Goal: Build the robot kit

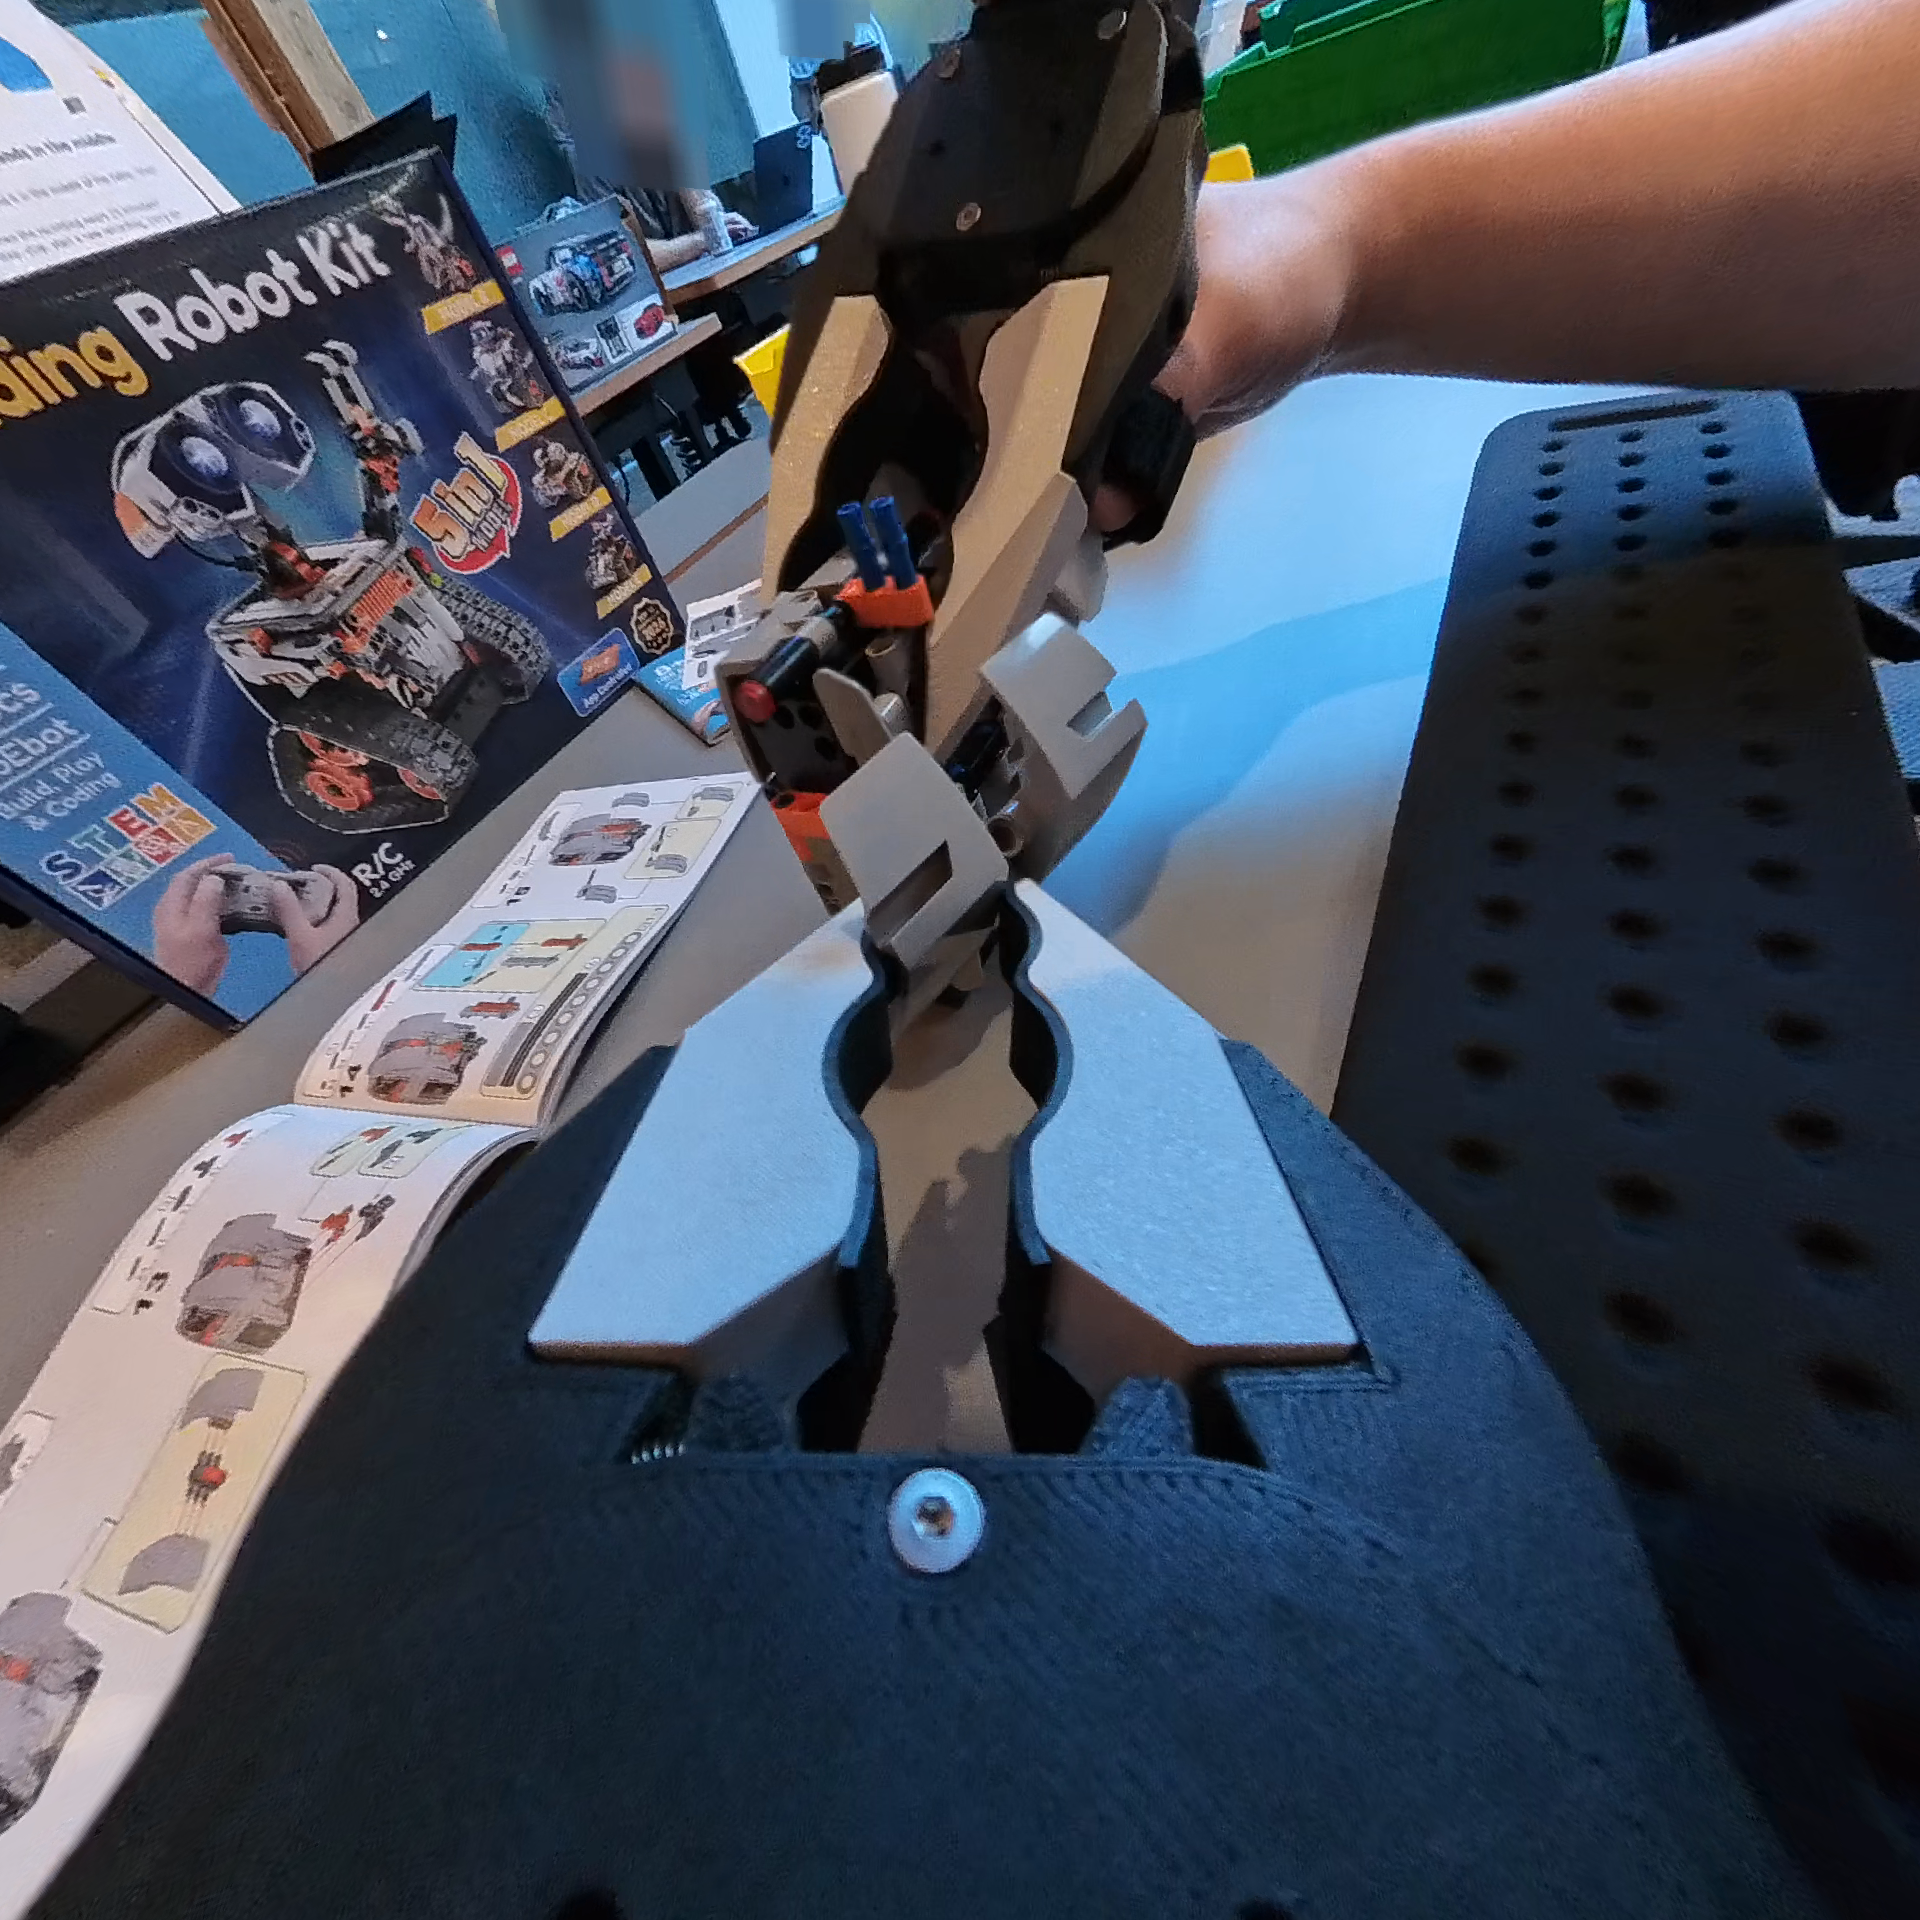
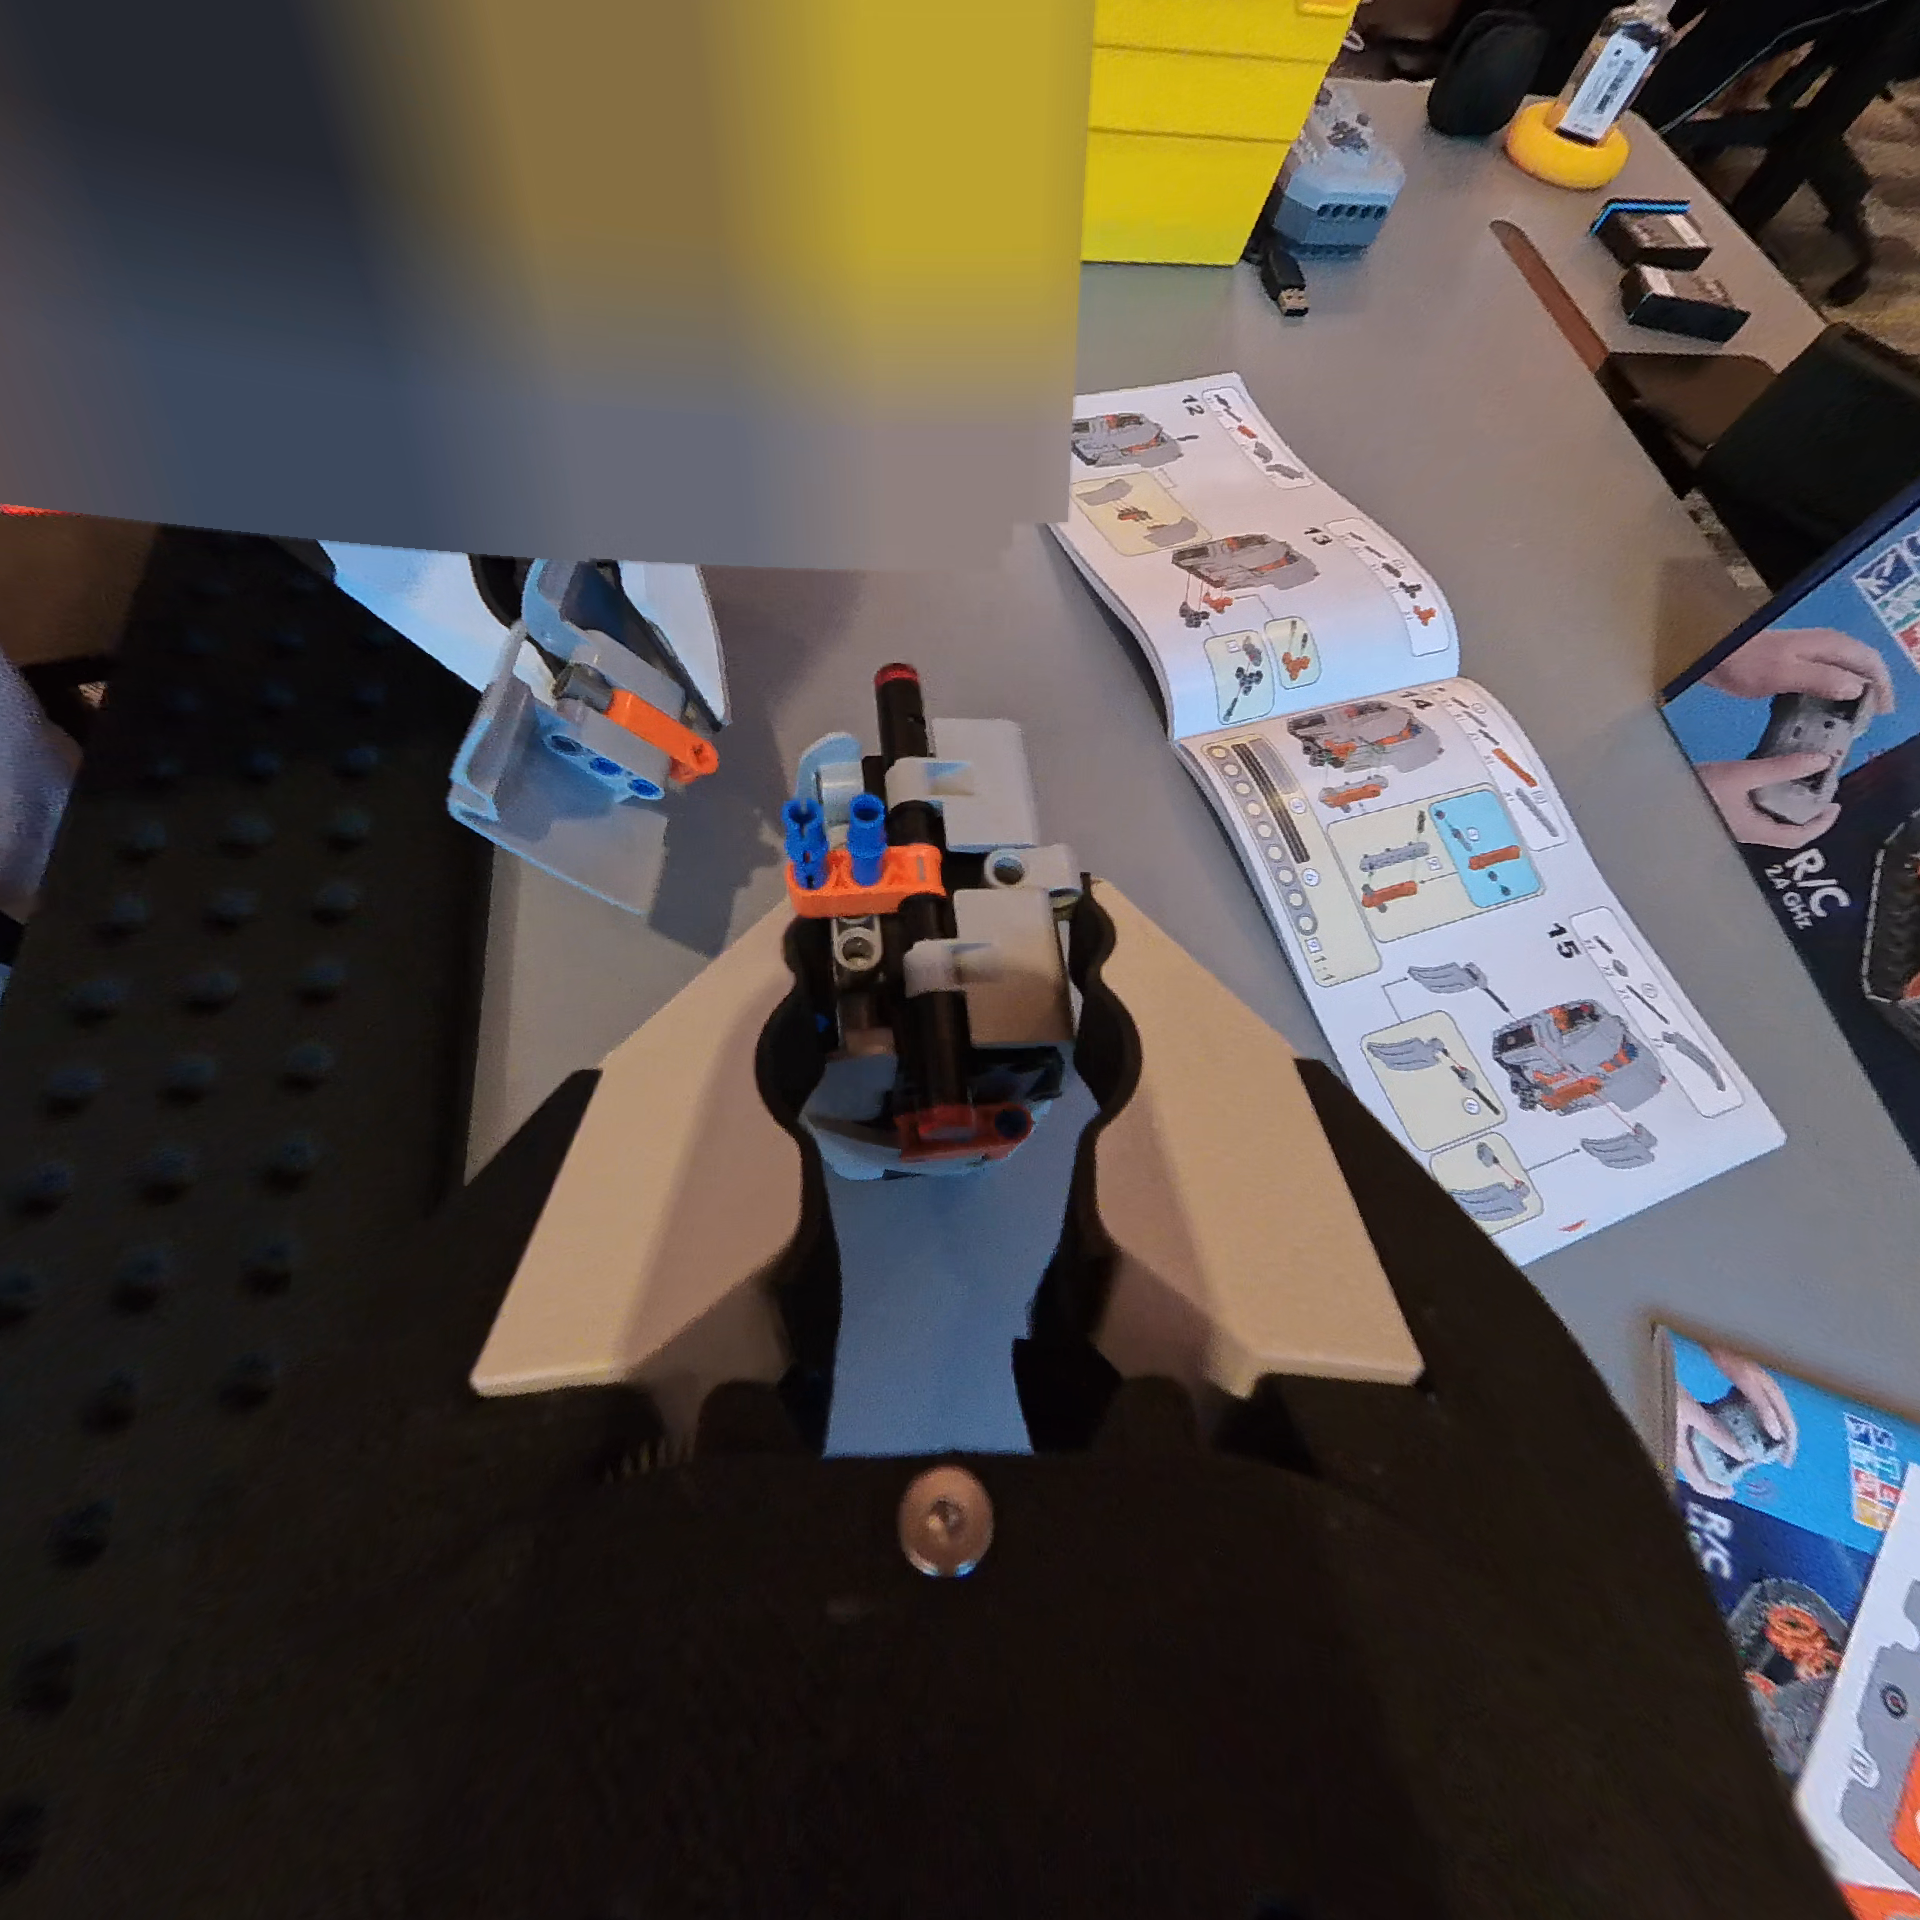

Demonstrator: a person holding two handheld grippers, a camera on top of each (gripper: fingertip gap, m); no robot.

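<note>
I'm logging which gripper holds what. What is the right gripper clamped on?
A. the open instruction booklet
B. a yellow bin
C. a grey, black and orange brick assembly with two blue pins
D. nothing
C: in the right wrist view the right gripper has its fingers closed around the brick assembly, while the instruction booklet lies flat on the table beside it.

printed kit box, numbered instruction booklet, perhaps

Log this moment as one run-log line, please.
left gripper: shut on grey panel piece | right gripper: shut on brick assembly | nearby: open manual
</note>
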